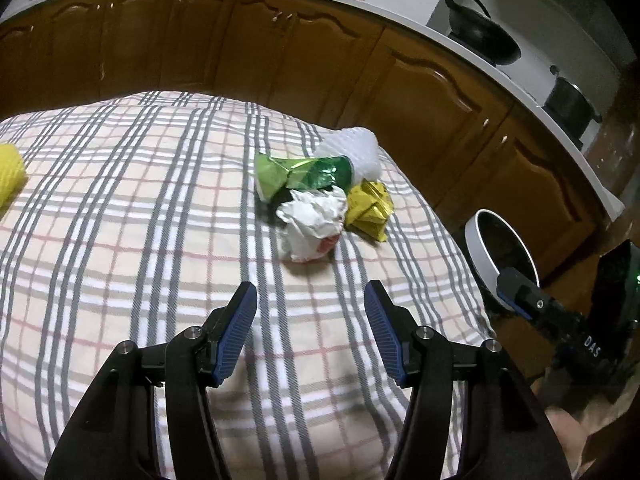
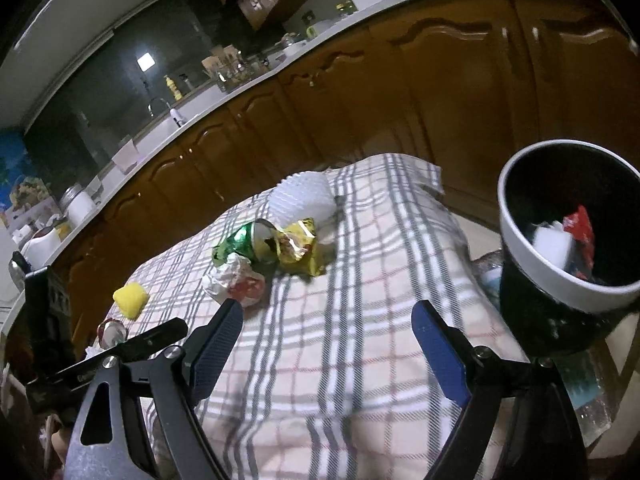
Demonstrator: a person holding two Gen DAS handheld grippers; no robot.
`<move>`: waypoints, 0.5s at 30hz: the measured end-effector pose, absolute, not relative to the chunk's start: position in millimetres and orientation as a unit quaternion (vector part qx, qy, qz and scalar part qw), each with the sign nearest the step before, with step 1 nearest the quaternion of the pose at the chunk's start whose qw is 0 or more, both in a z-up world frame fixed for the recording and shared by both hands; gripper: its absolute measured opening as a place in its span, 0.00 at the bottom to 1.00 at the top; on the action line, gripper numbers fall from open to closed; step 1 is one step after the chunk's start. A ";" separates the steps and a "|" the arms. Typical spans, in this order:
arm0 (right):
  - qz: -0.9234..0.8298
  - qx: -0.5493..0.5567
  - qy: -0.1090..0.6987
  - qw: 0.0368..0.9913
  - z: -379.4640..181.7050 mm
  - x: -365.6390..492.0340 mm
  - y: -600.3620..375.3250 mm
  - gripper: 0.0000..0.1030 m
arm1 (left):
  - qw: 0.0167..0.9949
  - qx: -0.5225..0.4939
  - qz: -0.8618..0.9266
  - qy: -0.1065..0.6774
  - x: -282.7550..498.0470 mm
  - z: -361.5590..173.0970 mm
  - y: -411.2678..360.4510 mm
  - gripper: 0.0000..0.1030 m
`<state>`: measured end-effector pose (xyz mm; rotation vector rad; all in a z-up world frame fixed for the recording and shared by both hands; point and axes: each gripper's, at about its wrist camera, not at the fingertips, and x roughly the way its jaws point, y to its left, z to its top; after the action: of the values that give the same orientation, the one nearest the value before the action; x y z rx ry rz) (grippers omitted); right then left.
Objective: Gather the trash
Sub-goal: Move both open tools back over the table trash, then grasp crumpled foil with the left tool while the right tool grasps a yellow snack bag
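While nothing is gripped at this moment, both tools sit at the bottom of their frames, presumably poised for the next pick.

Left gripper (image 1: pixel 310 300): lower centre of the left wrist view, jaws spread, empty, aimed over the checked cloth (image 1: pixel 120 240) at the trash heap beyond. Right gripper (image 2: pixel 328 322): lower centre of the right wrist view, jaws spread wide, empty; it is also seen at the right edge of the left view, beside the bin.

Crumpled white paper (image 1: pixel 314 218): centre of the left view, nearest piece to the left gripper, with a red patch on its underside; likely the next item to take. Green wrapper (image 1: pixel 304 176): just behind the paper, touching it. Yellow foil packet (image 1: pixel 368 208): right of the paper, touching the heap. White foam netting (image 1: pixel 354 148): farthest of the heap, behind the green wrapper. The heap lies near the cloth's far right edge, on the bin's side, which should keep each carry short.

Yellow foam piece (image 1: pixel 10 176): left edge of the left view, well apart from the heap.

Trash bin (image 2: pixel 520 240): right of the right view, dark body, white rim, standing off the cloth's right edge. Contents: a white scrap and a red wrapper (image 2: pixel 580 228); anything deeper is hidden.

Wooden cabinets (image 1: pixel 280 52): upper band, behind everything.
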<state>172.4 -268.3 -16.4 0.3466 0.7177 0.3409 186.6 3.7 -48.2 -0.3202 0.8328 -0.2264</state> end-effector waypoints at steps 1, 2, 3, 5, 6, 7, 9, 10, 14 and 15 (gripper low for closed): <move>0.169 0.166 0.349 0.907 -16.1 176.1 -264.8 0.85 | 0.895 -0.155 -0.109 0.403 188.3 -48.4 5.3 0.55; 0.172 0.164 0.351 0.906 -16.1 180.0 -261.2 0.85 | 0.895 -0.157 -0.110 0.403 190.4 -48.4 7.6 0.55; 0.175 0.161 0.353 0.905 -16.5 183.9 -257.9 0.85 | 0.894 -0.159 -0.110 0.403 192.3 -48.3 9.3 0.55; 0.183 0.156 0.358 0.902 -17.9 194.1 -251.4 0.85 | 0.894 -0.161 -0.112 0.403 196.8 -47.6 11.7 0.55; 0.185 0.155 0.361 0.901 -18.8 198.7 -248.7 0.83 | 0.892 -0.162 -0.116 0.405 200.2 -47.4 12.5 0.55; 0.187 0.154 0.363 0.900 -19.8 204.9 -245.8 0.81 | 0.891 -0.163 -0.118 0.406 202.9 -47.4 12.7 0.56; 0.184 0.154 0.365 0.899 -21.1 213.5 -242.8 0.67 | 0.891 -0.163 -0.121 0.407 209.7 -47.2 12.6 0.56; 0.185 0.155 0.369 0.897 -22.3 219.0 -241.3 0.64 | 0.890 -0.162 -0.121 0.407 213.2 -47.2 12.4 0.56; 0.196 0.172 0.381 0.887 -28.0 241.0 -237.9 0.48 | 0.886 -0.167 -0.129 0.413 229.1 -50.0 11.0 0.56; 0.196 0.175 0.382 0.886 -29.1 245.5 -237.4 0.45 | 0.885 -0.168 -0.131 0.415 232.8 -50.9 10.0 0.56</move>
<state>245.5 -237.4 -29.1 0.3634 0.7949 0.4069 232.8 10.0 -50.9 -0.3497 0.8637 -0.2720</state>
